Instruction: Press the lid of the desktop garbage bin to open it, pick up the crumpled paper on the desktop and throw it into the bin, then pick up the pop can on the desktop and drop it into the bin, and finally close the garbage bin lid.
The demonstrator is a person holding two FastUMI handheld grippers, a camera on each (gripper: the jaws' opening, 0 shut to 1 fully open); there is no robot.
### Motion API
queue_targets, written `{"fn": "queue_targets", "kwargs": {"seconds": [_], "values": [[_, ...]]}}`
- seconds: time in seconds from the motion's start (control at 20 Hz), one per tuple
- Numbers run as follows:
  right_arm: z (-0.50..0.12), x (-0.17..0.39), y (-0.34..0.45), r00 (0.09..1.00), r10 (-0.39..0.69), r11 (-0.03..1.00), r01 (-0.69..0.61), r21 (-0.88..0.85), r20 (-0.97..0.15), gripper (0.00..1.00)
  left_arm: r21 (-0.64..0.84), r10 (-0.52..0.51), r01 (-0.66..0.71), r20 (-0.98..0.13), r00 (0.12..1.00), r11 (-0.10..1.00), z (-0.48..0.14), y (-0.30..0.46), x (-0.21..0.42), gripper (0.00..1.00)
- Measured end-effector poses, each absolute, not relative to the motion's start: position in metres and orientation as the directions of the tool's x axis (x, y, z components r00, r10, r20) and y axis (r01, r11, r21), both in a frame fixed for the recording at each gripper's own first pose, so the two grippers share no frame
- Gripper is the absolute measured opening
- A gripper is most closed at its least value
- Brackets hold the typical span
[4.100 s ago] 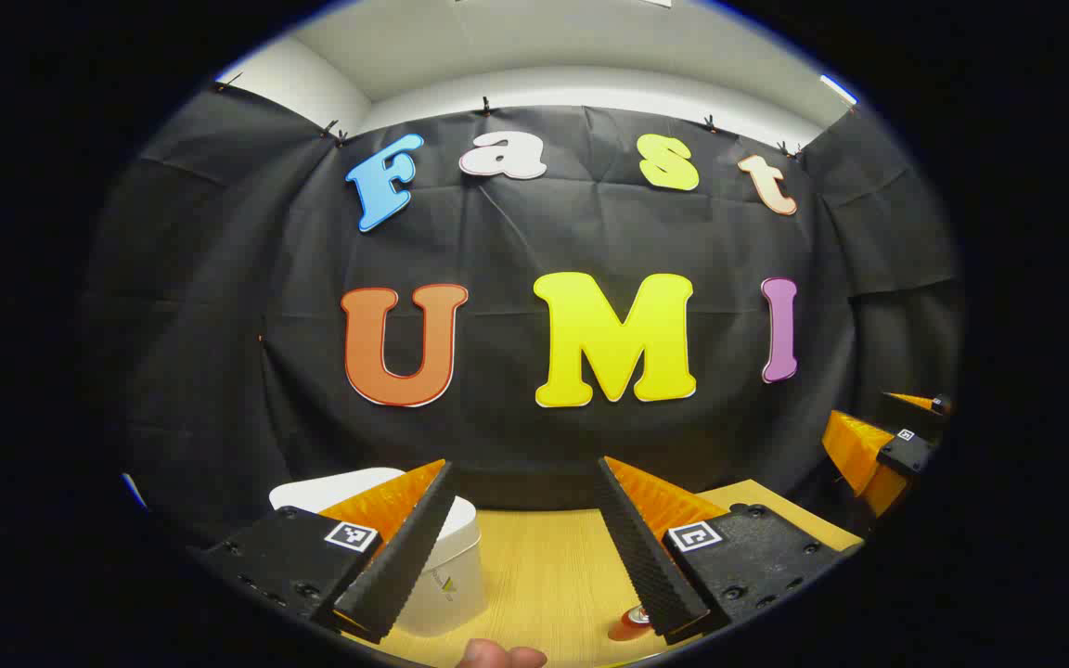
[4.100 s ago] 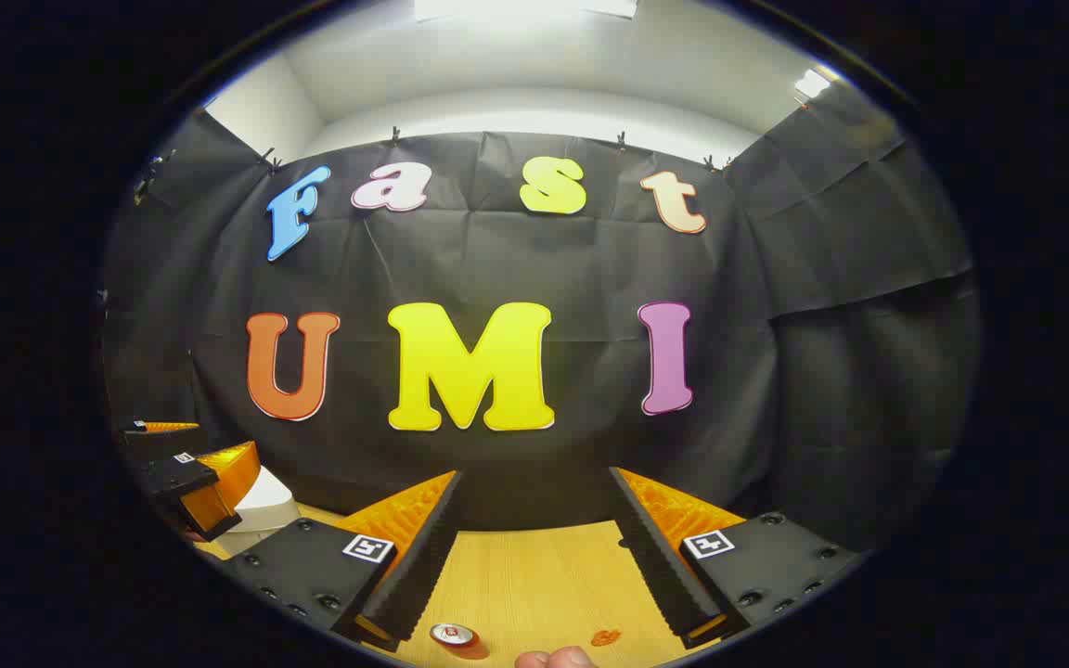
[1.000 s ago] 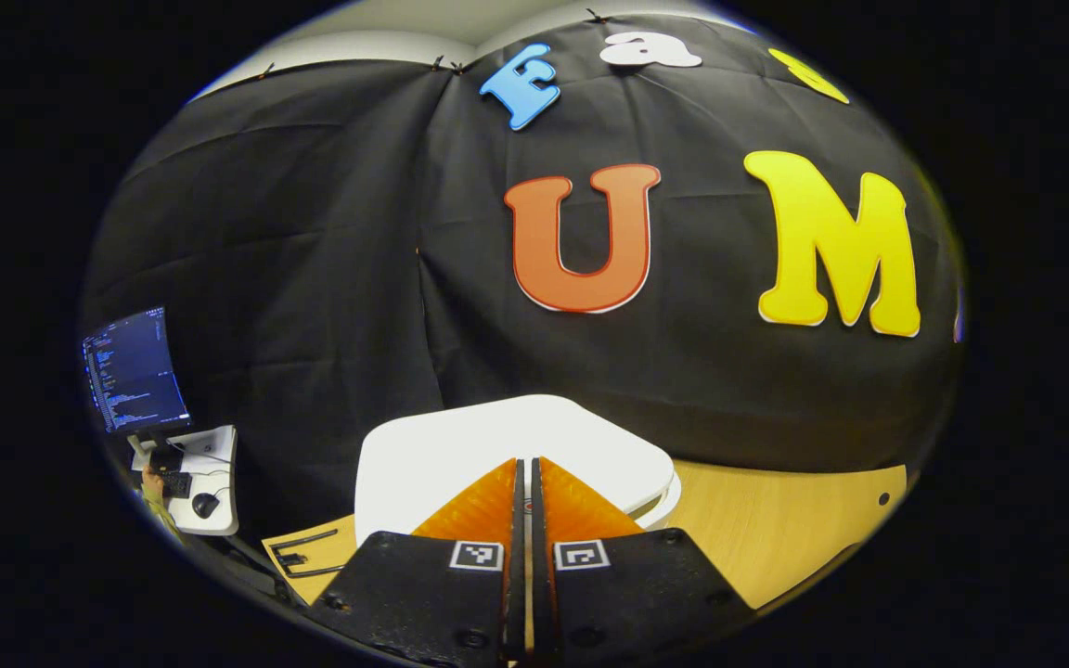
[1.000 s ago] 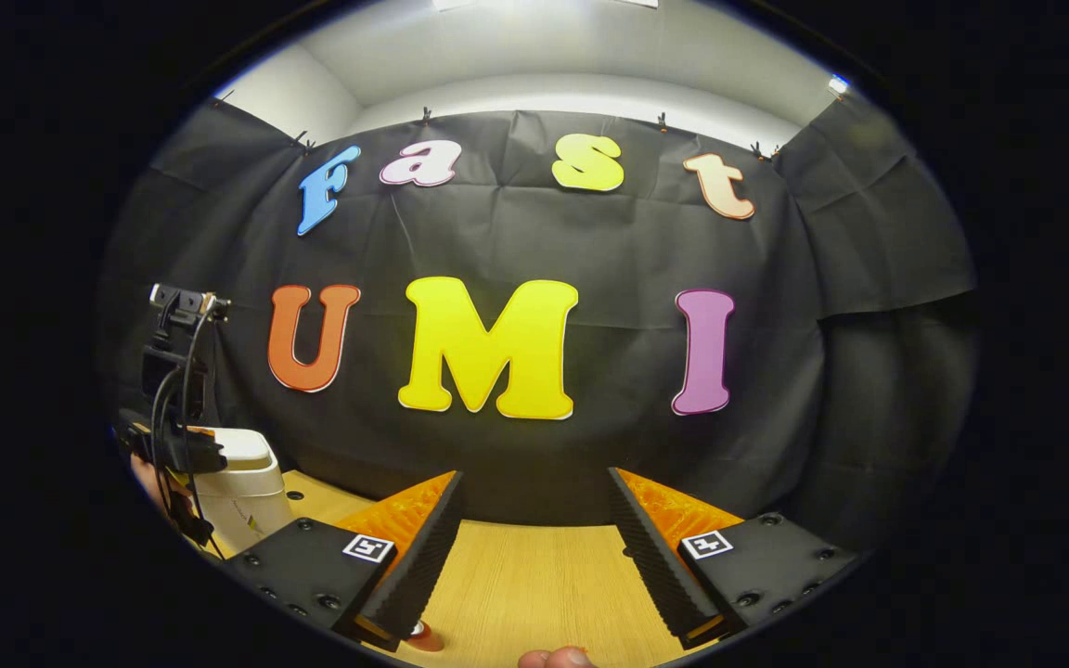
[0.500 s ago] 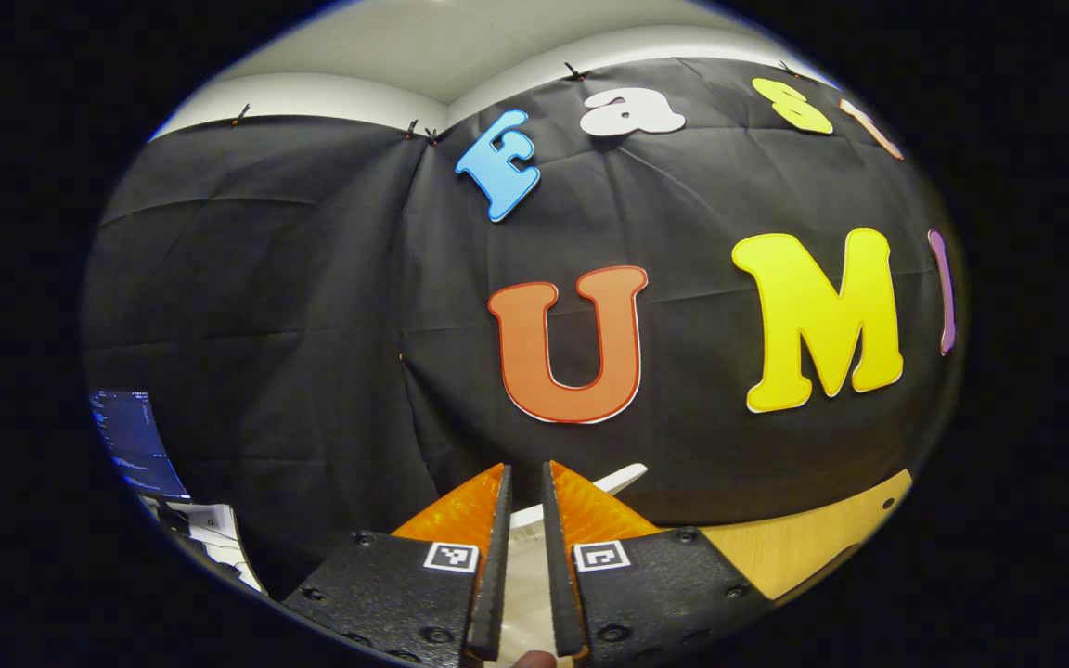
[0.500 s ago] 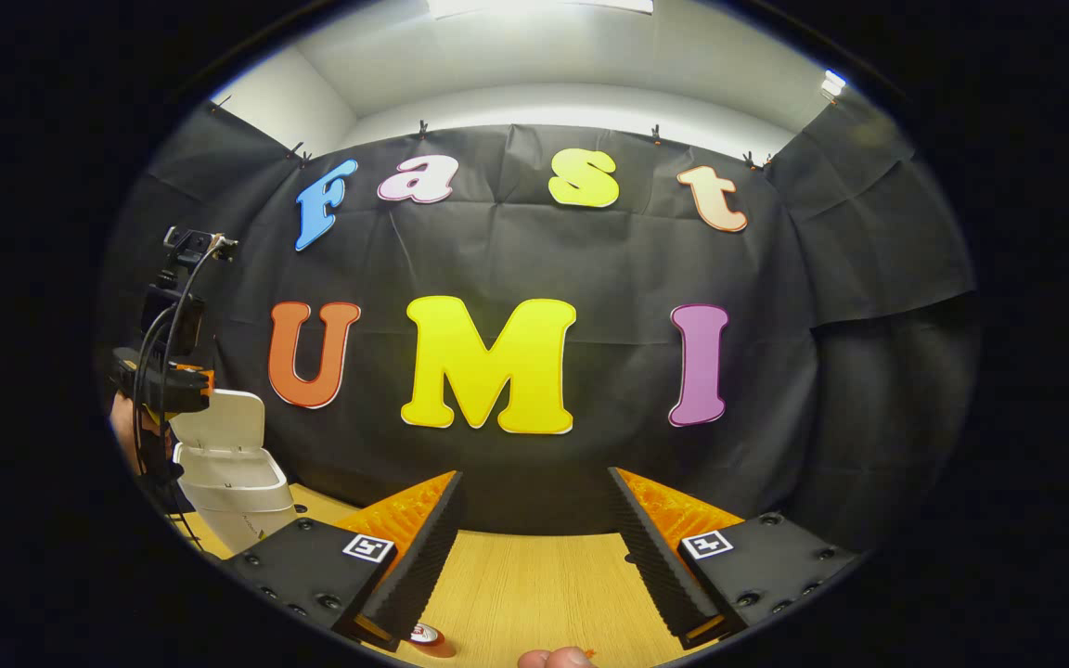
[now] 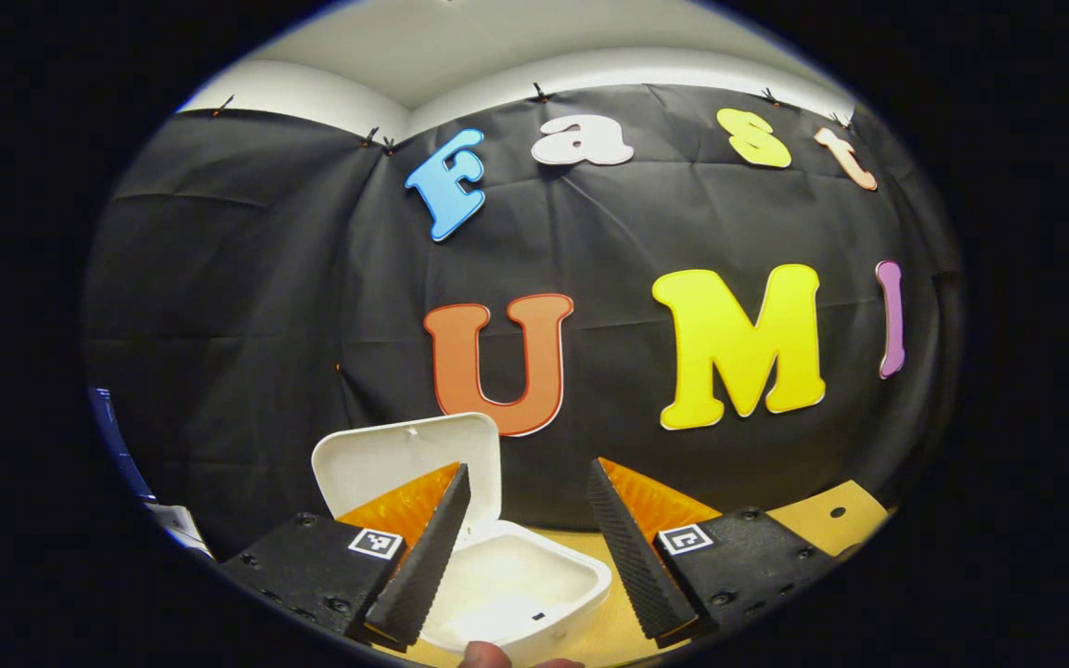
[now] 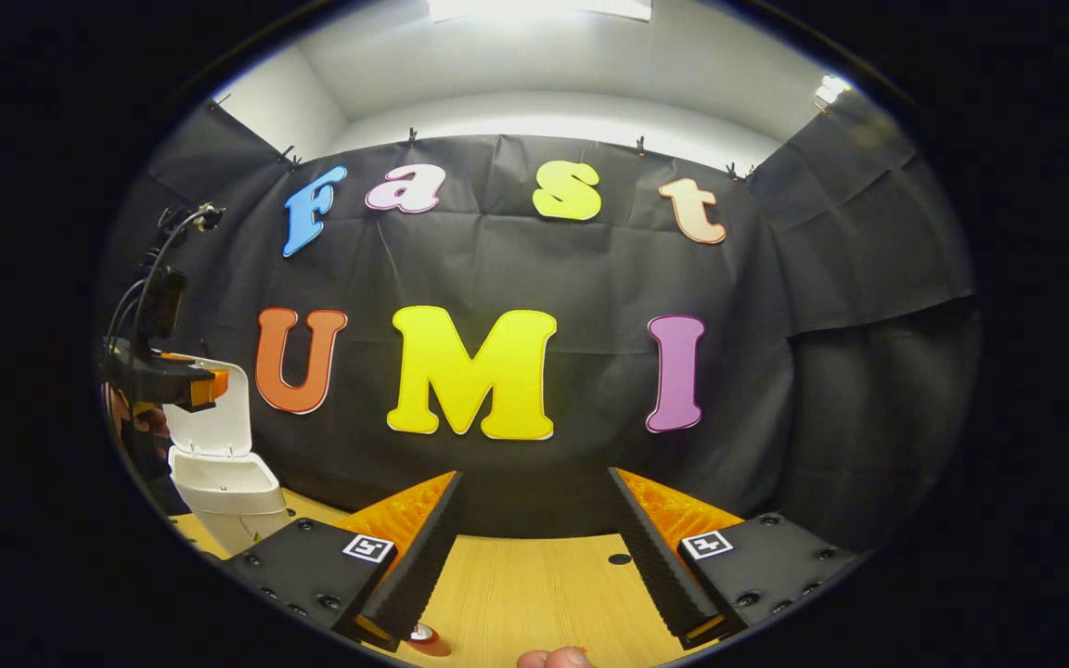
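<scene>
The white desktop bin point(image 7: 581, 583) stands open just below my left gripper point(image 7: 527, 466), its lid point(image 7: 386, 453) upright at the back. My left gripper is open, with nothing between its fingers, and the bin's hollow shows in the gap. In the right gripper view the same bin point(image 8: 224, 496) stands at the far left with its lid point(image 8: 217, 419) raised, and the left gripper point(image 8: 184, 382) hovers above it in a hand. My right gripper point(image 8: 534, 473) is open over the wooden table point(image 8: 534, 580). The pop can's top point(image 8: 421, 635) peeks out by its left finger.
The table has a small round hole point(image 8: 620, 558) ahead of the right gripper and another near its far corner point(image 7: 837, 511). Black cloth walls close the back and sides. A fingertip point(image 7: 483, 654) shows at the bottom edge.
One second ago my left gripper was shut and down on the closed lid. It has since lifted and opened, and the lid has sprung upright. The right gripper has barely moved.
</scene>
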State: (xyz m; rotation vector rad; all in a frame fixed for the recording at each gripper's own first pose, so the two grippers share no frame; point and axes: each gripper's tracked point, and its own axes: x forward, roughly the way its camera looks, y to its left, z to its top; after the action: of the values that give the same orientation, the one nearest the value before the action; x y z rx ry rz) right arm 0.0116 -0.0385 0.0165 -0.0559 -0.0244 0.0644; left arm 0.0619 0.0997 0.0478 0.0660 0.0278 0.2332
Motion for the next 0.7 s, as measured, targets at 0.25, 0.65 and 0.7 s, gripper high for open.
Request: {"fn": "queue_targets", "kwargs": {"seconds": [0.25, 0.65, 0.7], "values": [[0.019, 0.001, -0.053, 0.998, 0.062, 0.996, -0.060, -0.063, 0.032, 0.96, 0.035, 0.086, -0.086, -0.012, 0.996, 0.996, 0.045, 0.049, 0.038, 0.98], [-0.029, 0.002, -0.085, 0.996, 0.043, 0.998, -0.046, -0.040, -0.084, 0.96, -0.114, -0.121, 0.116, -0.035, 0.992, 0.987, 0.023, -0.037, -0.009, 0.99], [-0.040, 0.003, -0.087, 0.993, 0.049, 0.998, -0.054, -0.038, -0.108, 0.96, -0.112, -0.117, 0.112, -0.044, 0.992, 0.987, 0.019, -0.040, -0.014, 0.99]]}}
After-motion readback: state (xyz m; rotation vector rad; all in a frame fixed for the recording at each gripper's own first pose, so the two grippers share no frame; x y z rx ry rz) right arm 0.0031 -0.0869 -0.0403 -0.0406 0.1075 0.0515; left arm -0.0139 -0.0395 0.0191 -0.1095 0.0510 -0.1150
